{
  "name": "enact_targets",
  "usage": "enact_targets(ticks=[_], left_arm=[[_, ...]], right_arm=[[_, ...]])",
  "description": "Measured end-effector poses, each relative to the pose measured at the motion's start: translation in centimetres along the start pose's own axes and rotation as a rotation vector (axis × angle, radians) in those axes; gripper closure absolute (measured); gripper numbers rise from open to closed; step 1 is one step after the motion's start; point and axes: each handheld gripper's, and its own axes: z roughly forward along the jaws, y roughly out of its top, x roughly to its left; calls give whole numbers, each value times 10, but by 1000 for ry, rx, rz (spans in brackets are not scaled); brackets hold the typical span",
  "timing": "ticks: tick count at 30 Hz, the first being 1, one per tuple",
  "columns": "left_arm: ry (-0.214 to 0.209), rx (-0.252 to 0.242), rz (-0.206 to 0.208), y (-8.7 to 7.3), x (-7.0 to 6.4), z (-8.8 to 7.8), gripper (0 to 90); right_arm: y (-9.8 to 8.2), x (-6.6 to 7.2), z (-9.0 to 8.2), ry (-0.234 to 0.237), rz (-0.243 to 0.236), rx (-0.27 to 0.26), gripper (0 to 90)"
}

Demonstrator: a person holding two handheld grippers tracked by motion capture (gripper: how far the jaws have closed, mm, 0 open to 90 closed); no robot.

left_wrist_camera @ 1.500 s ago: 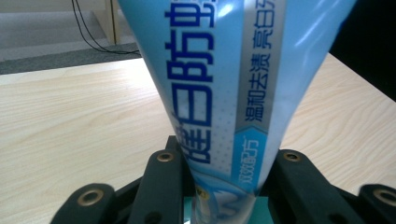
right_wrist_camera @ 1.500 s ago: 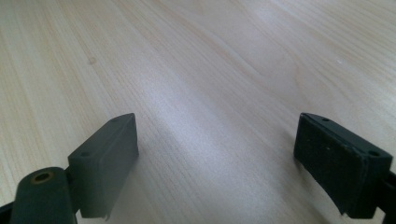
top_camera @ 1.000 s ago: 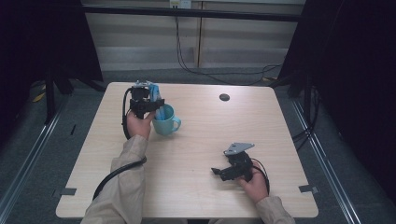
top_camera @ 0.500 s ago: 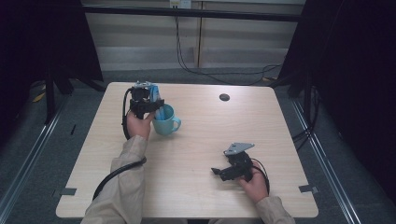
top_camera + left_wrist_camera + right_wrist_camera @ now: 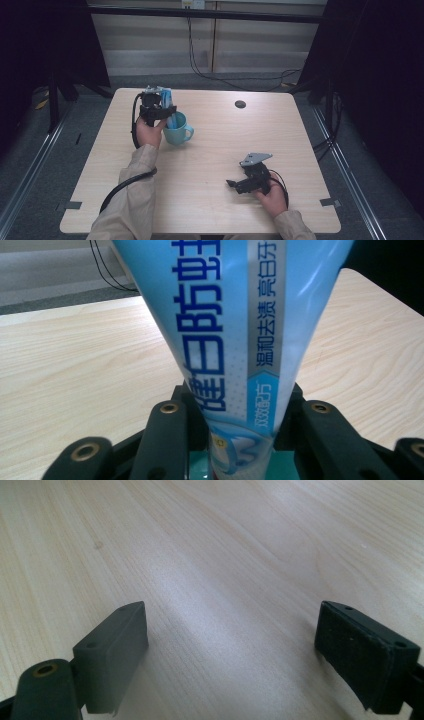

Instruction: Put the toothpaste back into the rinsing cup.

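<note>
Pinching the blue toothpaste tube point(image 5: 235, 340) over the teal cup point(image 5: 179, 131) at upper left, the left gripper point(image 5: 156, 111) seems ready to drop it in, while the right gripper point(image 5: 245, 655) rests spread wide on the table point(image 5: 210, 205).

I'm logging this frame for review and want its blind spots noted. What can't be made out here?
- Toothpaste tube: its top is cut off by the upper edge of the left gripper view; its cap end is hidden behind the jaws.
- Teal mug: its inside is blocked by the left gripper in the high view.
- Small dark disc on the table: too small to identify.
</note>
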Motion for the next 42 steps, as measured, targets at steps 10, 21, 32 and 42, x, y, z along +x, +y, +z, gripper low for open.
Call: enact_targets(ticks=[10,21,32,42], left_arm=[[7,11,3,2,-1,3,686],[27,19,-5,0,6,1,656],[22,18,-16,-2,9,-1,642],[25,33,-27,-4,12,-2,595]], right_arm=[[0,0,0,2,-2,0,132],[0,0,0,3,-2,0,132],[0,0,0,2,-2,-1,132],[0,0,0,3,-3,-2,132]])
